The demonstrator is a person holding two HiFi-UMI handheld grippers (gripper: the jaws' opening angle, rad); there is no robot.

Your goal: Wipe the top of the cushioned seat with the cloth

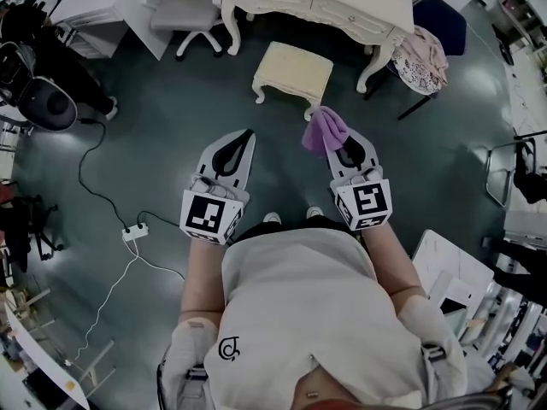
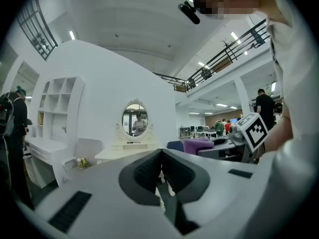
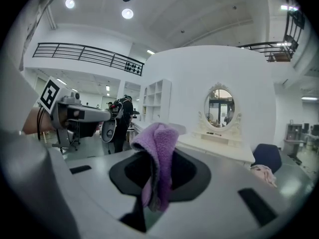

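The cloth (image 1: pixel 326 130), purple and fleecy, is pinched in the right claw (image 1: pixel 340 148). The jaws are closed on it. In the right gripper view it bunches up above the jaw tips and hangs down between them. In the head view it sits at the centre of the frame, just below the lower right corner of the cushioned seat (image 1: pixel 293 68). The seat is a cream stool with curved legs, standing on the dark floor (image 1: pixel 171 118) in the upper middle of the frame, just below a white dressing table (image 1: pixel 342 2). The left claw (image 1: pixel 247 136) is level with the right one and left of it in the frame. Its jaws meet at the tips with nothing between them. A white power strip (image 1: pixel 134 231) lies on the floor at the left.
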